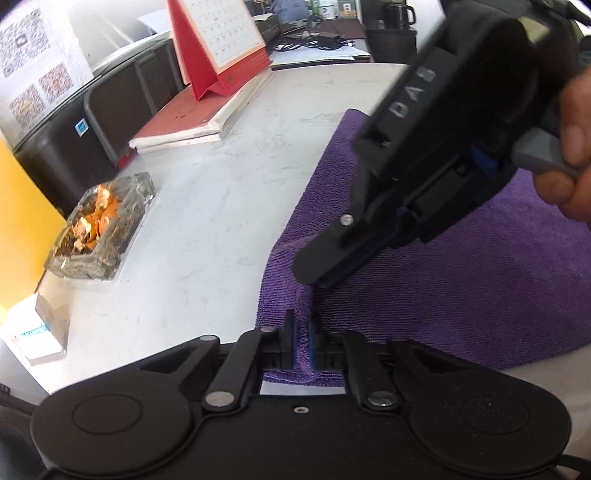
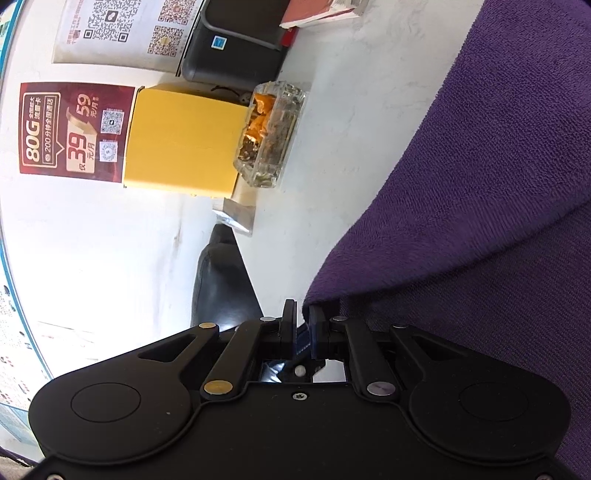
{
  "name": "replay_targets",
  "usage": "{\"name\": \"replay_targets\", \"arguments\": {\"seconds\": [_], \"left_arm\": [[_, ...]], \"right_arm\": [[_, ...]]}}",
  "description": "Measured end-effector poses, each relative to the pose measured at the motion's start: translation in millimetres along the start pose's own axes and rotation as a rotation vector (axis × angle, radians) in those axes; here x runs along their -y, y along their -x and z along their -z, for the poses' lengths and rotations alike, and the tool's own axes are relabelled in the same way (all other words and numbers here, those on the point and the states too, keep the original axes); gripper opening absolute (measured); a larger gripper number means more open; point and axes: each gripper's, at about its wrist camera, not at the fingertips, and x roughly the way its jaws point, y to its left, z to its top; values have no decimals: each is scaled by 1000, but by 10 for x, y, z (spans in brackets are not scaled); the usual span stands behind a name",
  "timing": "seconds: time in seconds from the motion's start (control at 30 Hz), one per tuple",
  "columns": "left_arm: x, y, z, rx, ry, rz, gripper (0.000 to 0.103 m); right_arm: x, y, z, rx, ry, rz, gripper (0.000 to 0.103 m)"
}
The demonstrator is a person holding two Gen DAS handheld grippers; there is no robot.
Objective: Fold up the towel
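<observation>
towel: purple towel (image 1: pixel 461 280) lies on the white surface (image 1: pixel 221 206), near edge by you; in the right wrist view a fold hangs raised w/ the surface showing under it.
left gripper: your left gripper (image 1: pixel 302 345) has its jaws nearly together, pinching a ridge of the towel's near edge; cloth bunches between the pads.
right gripper: your right gripper (image 2: pixel 303 332) has jaws narrow; the towel edge sits right at the tips, held as far as i can tell. from the left wrist view it comes in from the upper right, your hand (image 1: pixel 570 147) on its trigger, tips on the cloth just beyond the left one.
risk 1: both grips sit very close, so if you lift now the rest prob sags & the fold goes crooked.
risk 2: the pinch is thin; a quick pull could slip the cloth out.
risk 3: a wide sweep left could drag cloth into the glass ashtray (image 1: pixel 101 229) & tip its contents.
surface: white, marbled; red notebook (image 1: pixel 184 125) w/ a desk calendar (image 1: pixel 218 48) on it, yellow box (image 2: pixel 181 140) beside the ashtray.
room: qr-code sheet (image 2: pixel 125 29) & a red ad poster (image 2: pixel 74 129) on the wall; cluttered desk further back.
</observation>
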Motion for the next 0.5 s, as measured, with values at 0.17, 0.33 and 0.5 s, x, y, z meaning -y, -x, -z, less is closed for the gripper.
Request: {"name": "replay_targets", "arguments": {"seconds": [0.17, 0.33, 0.5], "left_arm": [[-97, 25, -18, 8, 68, 34, 4], [-193, 90, -55, 33, 122, 72, 4], [-261, 175, -108, 55, 126, 62, 4]], "right_arm": [[31, 131, 15, 30, 12, 36, 12], [204, 480, 75, 117, -56, 35, 35], [651, 696, 164, 225, -287, -17, 35]]}}
